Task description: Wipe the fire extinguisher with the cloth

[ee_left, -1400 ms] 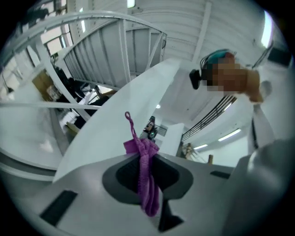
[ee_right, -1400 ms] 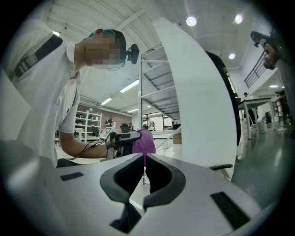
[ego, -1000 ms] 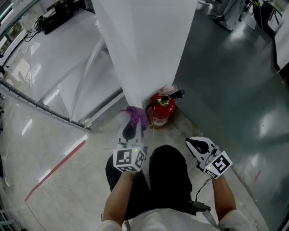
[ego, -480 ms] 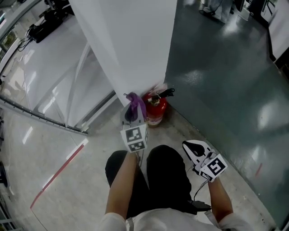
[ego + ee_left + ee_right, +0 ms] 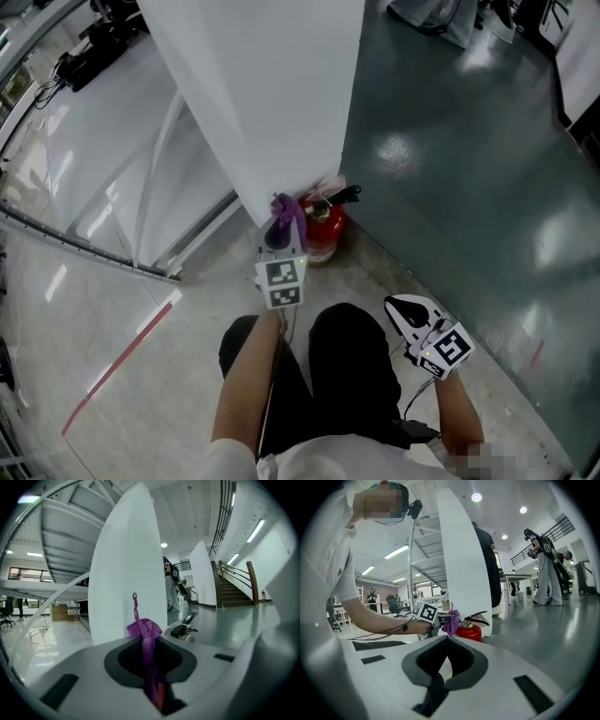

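Left gripper [image 5: 279,234]: at the centre of the head view, reaching towards the foot of the pillar. Its own view shows the jaws closed tight on the cloth.
Cloth [image 5: 287,212]: purple, bunched above the left jaw tips, with a thin strand standing up from it in the left gripper view [image 5: 146,631]. In the head view it sits just left of the extinguisher's top. Contact between the two cannot be judged.
Fire extinguisher [image 5: 324,231]: red with a black handle, upright on the floor against the pillar's base, slightly above the frame's centre. The right gripper view [image 5: 470,632] shows it behind the cloth.
Right gripper [image 5: 409,309]: lower right of the head view, well apart from the extinguisher. Its jaws are together, with nothing between them.
Pillar [image 5: 272,94]: white, filling the upper middle of the head view.
Floor [image 5: 450,206]: dark and glossy at the right, pale at the lower left, where a red line [image 5: 117,352] crosses it.
Person: both forearms reach in from the bottom edge.
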A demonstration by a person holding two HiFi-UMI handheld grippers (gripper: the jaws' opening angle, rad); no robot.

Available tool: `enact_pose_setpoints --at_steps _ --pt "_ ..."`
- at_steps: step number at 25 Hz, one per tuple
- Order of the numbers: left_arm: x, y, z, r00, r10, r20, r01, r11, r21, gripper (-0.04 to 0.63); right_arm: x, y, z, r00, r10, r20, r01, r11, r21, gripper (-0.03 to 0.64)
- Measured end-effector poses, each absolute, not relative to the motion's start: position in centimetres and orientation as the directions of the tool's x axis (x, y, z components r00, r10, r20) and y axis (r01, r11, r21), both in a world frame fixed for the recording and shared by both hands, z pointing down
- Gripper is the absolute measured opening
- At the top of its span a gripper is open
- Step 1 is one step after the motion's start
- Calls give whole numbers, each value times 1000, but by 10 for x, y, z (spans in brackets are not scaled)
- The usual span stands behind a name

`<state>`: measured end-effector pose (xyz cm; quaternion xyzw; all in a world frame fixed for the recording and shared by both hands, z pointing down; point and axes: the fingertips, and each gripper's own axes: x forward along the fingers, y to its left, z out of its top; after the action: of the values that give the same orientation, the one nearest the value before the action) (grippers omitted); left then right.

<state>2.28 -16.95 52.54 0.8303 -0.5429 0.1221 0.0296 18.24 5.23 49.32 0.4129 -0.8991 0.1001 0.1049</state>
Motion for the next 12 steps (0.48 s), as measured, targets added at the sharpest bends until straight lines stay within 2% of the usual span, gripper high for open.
enact_pose_setpoints --at_steps 12 --pt "-6 -167 555 412 -875 255 -885 -451 -117 54 178 38 508 -647 -713 269 -757 642 -118 12"
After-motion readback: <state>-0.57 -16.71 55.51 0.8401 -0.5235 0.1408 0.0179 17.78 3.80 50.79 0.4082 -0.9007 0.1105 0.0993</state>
